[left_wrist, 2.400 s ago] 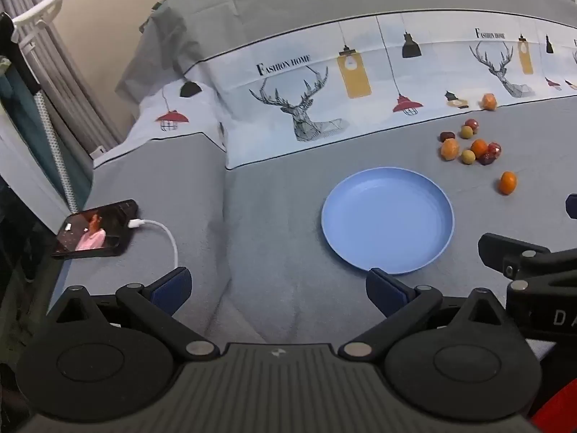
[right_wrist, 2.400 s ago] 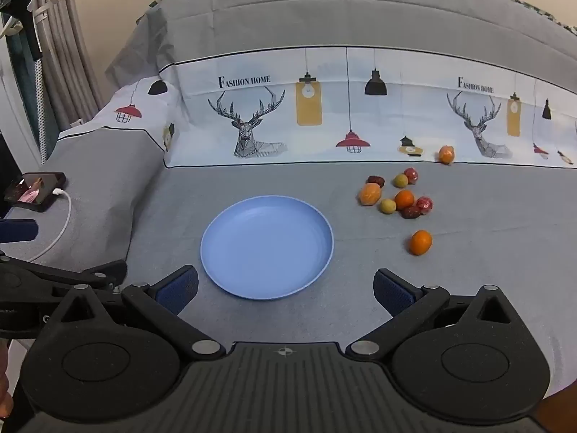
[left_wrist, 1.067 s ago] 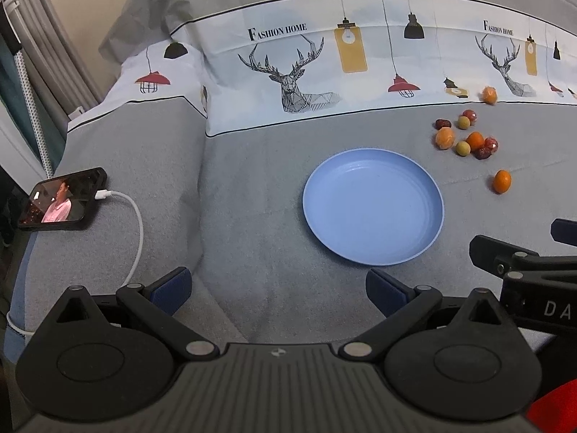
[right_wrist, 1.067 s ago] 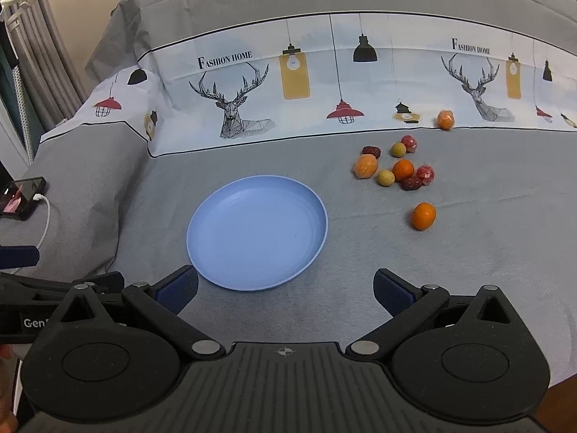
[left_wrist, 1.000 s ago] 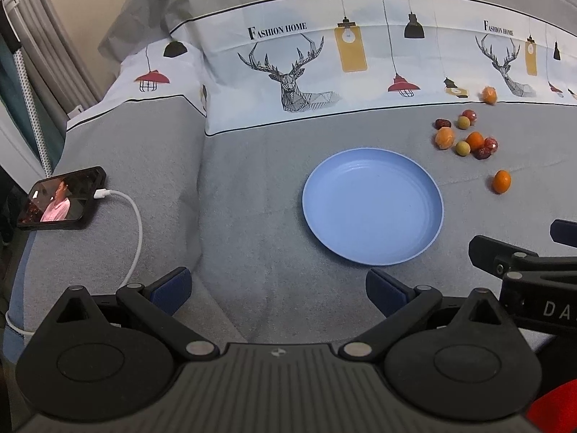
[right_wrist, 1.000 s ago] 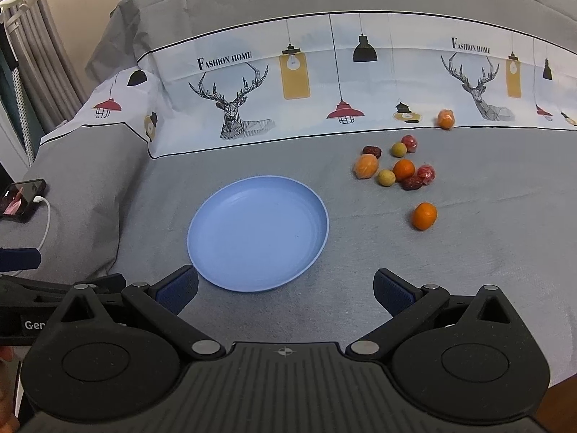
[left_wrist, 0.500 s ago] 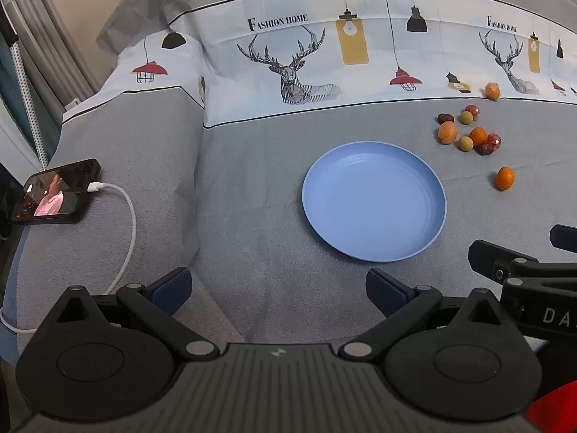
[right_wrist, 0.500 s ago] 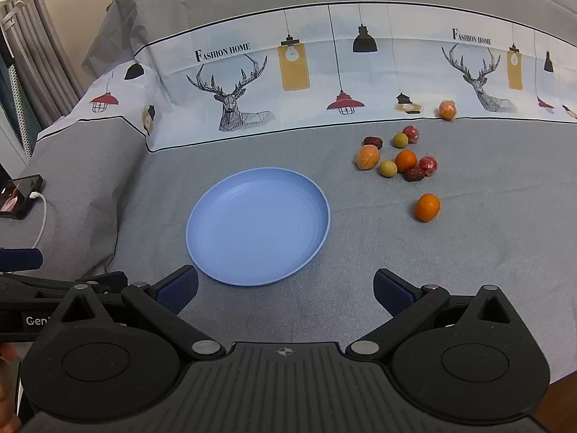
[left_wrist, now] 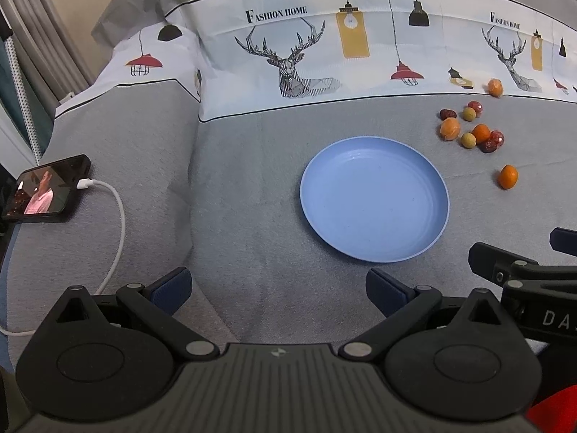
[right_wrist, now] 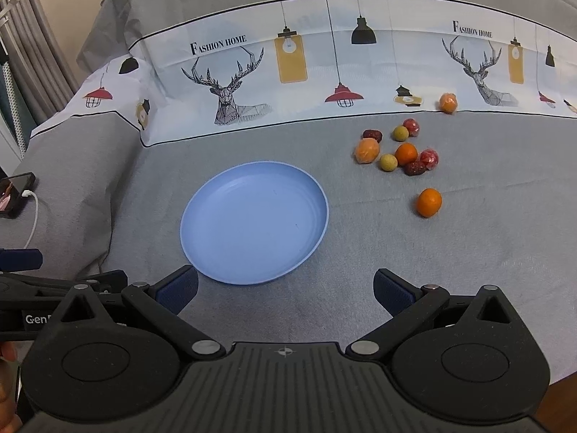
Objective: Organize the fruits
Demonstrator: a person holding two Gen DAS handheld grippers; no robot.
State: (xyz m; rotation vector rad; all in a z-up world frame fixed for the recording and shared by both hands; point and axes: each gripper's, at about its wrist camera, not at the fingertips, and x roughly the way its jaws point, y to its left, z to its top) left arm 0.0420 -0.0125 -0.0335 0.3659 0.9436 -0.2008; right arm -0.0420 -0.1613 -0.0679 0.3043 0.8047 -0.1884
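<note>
Bed cover [right_wrist: 468, 252]: grey fabric with a white printed band of deer heads and hanging lamps across the far side; it carried everything listed, and its soft, creased surface probably let round items settle where they lay.

Round pale-blue plastic plate [right_wrist: 306, 252]: flat on the grey cover near centre, nothing in it; evidently the destination for the fruit, none yet moved.

Right tongs [right_wrist: 285, 290]: spread wide, holding nothing, poised low over the cover with the plate's near rim between the tips; nearer the fruit than the other pair.

Left tongs [left_wrist: 277, 288]: likewise spread and empty, near the plate's left front edge.

Black phone [left_wrist: 43, 189]: screen lit, on the cover's left side, with a white charging cable [left_wrist: 117, 223] curving toward the near edge; well apart from plate and fruit.

Cluster of small fruits [right_wrist: 396, 151]: orange, yellow-green and dark red pieces close together beyond the plate's right side.

Single orange fruit [right_wrist: 429, 202]: apart from the cluster, nearest the right tongs, nothing obstructing it.

Another orange fruit [right_wrist: 448, 102]: farthest off, on the printed band's edge.
</note>
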